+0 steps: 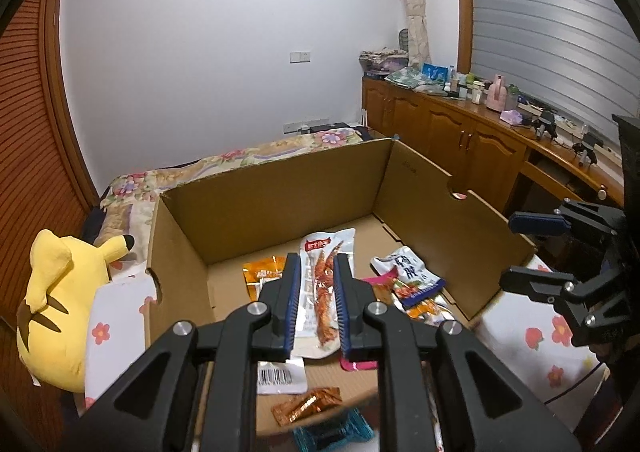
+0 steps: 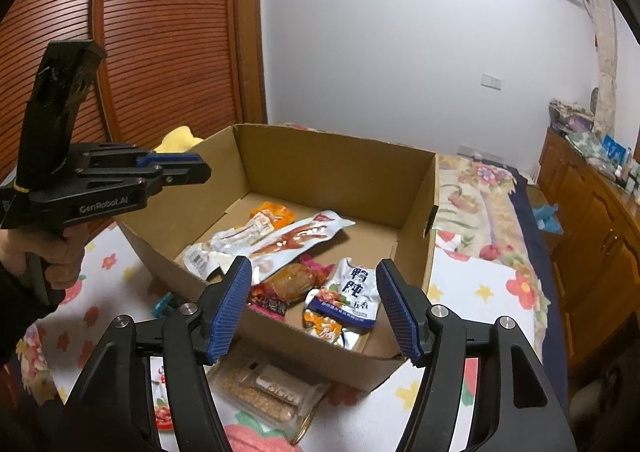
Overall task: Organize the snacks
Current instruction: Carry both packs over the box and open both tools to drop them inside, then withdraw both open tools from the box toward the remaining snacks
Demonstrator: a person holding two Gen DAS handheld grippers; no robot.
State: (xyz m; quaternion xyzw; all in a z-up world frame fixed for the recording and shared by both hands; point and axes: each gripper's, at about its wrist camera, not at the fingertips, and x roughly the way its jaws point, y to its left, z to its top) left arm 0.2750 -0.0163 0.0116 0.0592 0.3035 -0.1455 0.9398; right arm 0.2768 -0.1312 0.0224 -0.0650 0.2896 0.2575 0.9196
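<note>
An open cardboard box (image 1: 280,187) (image 2: 320,159) stands on the bed with several snack packets inside. A long clear packet of red duck wing (image 1: 320,284) (image 2: 296,238) lies flat on its floor, beside an orange packet (image 1: 262,272) (image 2: 276,211) and a white-and-blue packet (image 1: 408,272) (image 2: 352,292). My left gripper (image 1: 317,258) (image 2: 206,167) hovers above the box's left side, jaws a narrow gap apart with nothing between them. The long packet shows through that gap from below. My right gripper (image 2: 313,262) (image 1: 510,250) stands wide open and empty over the box's near wall.
Outside the box on the flowered sheet (image 2: 460,292) lie a clear pack of grain bars (image 2: 260,392), an orange wrapper (image 1: 308,404) and a teal item (image 2: 162,306). A yellow plush toy (image 1: 60,292) sits left of the box. Wooden cabinets (image 1: 460,131) line the right wall.
</note>
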